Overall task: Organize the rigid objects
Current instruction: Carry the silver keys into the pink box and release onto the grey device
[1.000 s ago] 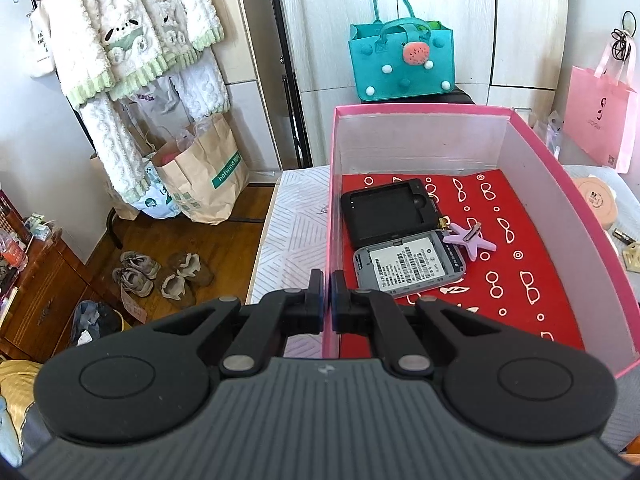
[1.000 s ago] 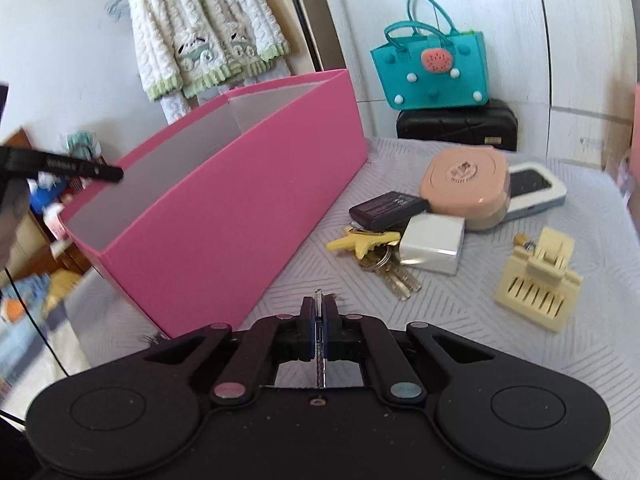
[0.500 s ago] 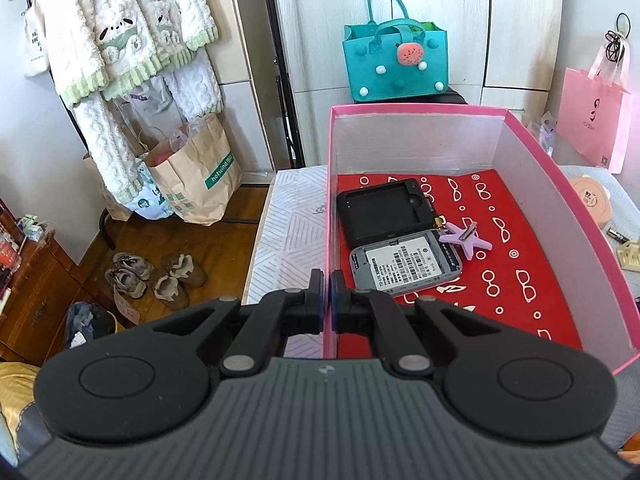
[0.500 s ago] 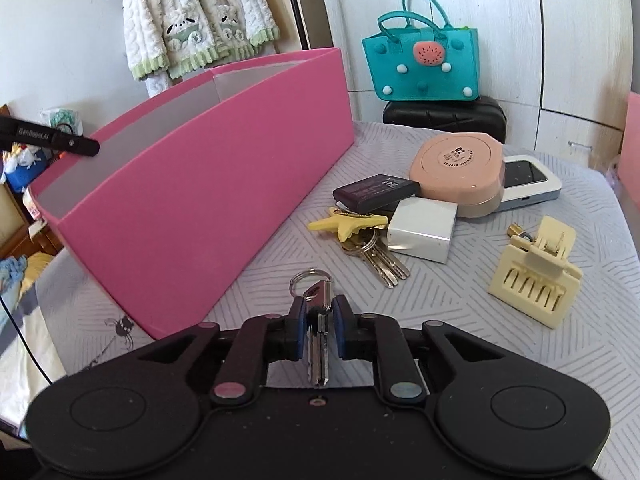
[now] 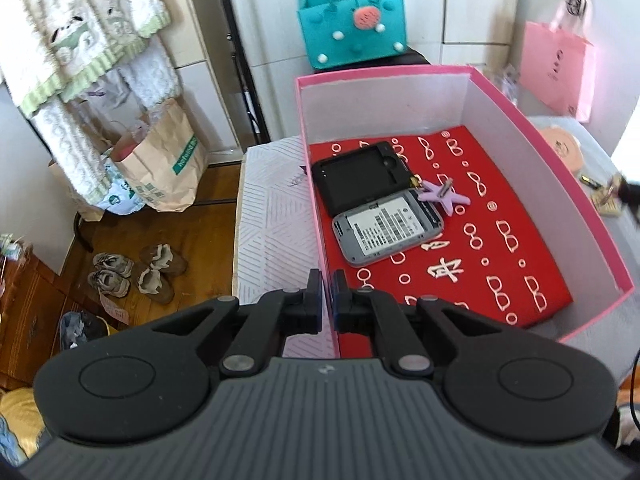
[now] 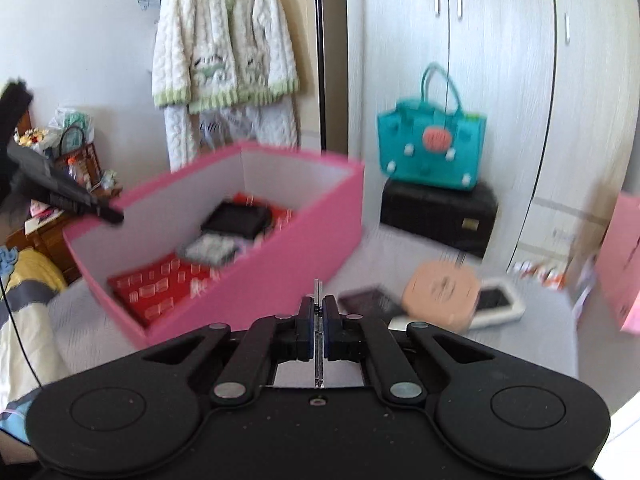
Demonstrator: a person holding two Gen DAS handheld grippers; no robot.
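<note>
Gripping the near left wall of the pink box (image 5: 316,216), the left hand-held gripper (image 5: 327,296) is pinched shut on that thin edge and steadies it on the bed (image 5: 276,216). Inside, on the red patterned liner (image 5: 500,272), lie a black phone case (image 5: 360,176), a grey device (image 5: 388,228) just nearer than it, and a purple star charm (image 5: 442,196) touching the device's far right corner. To the right, the right hand-held gripper (image 6: 319,308) is clamped on a thin metal key (image 6: 317,292), seen edge-on between the pads, and hangs above the bed just outside the box's near right wall. Right of it on the bed are a dark small case (image 6: 370,300), a round peach compact (image 6: 440,288) and a white-framed phone (image 6: 496,304).

The step in hand looks like carrying the key into the box. To do it well, clear the pink rim fully before moving left, bring the key low over a bare stretch of liner near the device, and only then let the pads part, so it does not bounce or strike the wall. The left grip should hold firm throughout.
</note>
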